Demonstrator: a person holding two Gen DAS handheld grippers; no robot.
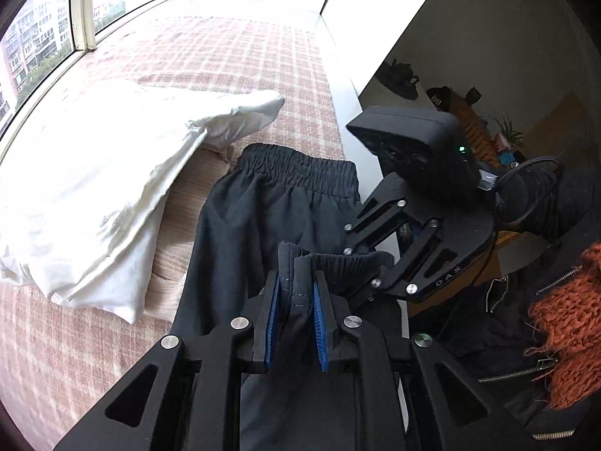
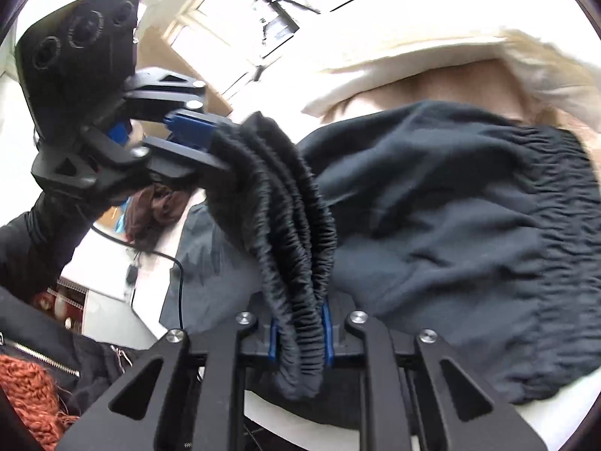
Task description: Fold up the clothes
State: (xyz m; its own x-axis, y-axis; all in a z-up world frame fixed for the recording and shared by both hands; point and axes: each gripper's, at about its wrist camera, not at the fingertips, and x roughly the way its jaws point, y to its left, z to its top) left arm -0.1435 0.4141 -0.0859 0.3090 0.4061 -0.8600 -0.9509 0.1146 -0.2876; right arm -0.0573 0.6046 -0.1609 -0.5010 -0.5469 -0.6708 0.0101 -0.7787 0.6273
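Both grippers are clenched on the same dark trousers (image 1: 270, 203), so the fold looks barely begun: the left gripper (image 1: 296, 293), low in the middle of its own view, pinches a stitched hem or cuff between its blue pads, while the right gripper (image 2: 300, 332), at the bottom centre of its view, is clamped on a bunched length of elastic waistband (image 2: 296, 225). The two tools sit close together, each showing in the other's camera. Most of the trousers lie spread and rumpled on the bed, the gathered waistband visible at the centre of the left view, so I judge one end has been brought toward the other and the cloth is yet to be laid flat, smoothed and squared. The bed carries a pink checked bedspread (image 1: 233, 52) running toward the top of the left frame, with a white pillow (image 1: 112, 173) at the left, just beside the trousers. A big window (image 1: 41, 45) with apartment blocks outside fills the upper left, and a dim room with a shelf of small things lies at the right. An orange knitted scarf (image 1: 567, 323) and a zipped black jacket crowd the lower right corner
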